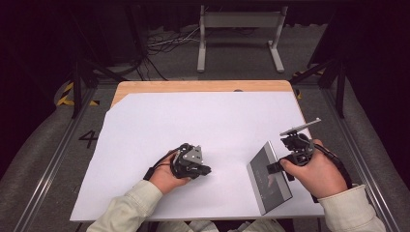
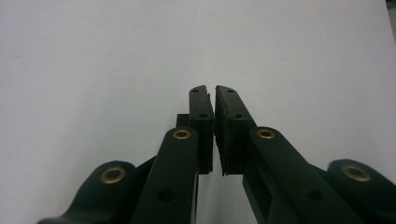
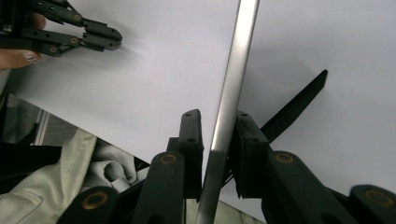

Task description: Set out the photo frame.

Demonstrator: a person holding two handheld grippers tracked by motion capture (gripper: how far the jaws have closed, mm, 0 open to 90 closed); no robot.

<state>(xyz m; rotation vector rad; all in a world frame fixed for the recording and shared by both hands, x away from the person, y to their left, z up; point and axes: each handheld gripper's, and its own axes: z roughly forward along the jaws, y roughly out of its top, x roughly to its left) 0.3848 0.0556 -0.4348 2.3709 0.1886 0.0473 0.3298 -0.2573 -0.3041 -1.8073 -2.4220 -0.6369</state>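
Our right tongs (image 3: 214,135) grip the grey slab (image 1: 269,177) at four o'clock on the desk (image 1: 203,86); left tongs (image 2: 214,109) rest nearly closed, empty, at seven.

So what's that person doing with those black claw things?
A person holds a two-jaw gripper in each hand over a table covered in white paper. The right gripper has a thin, flat grey slab edge-on between its jaws, tilted up off the paper. The left gripper rests nearby with its jaws almost together and nothing in them.
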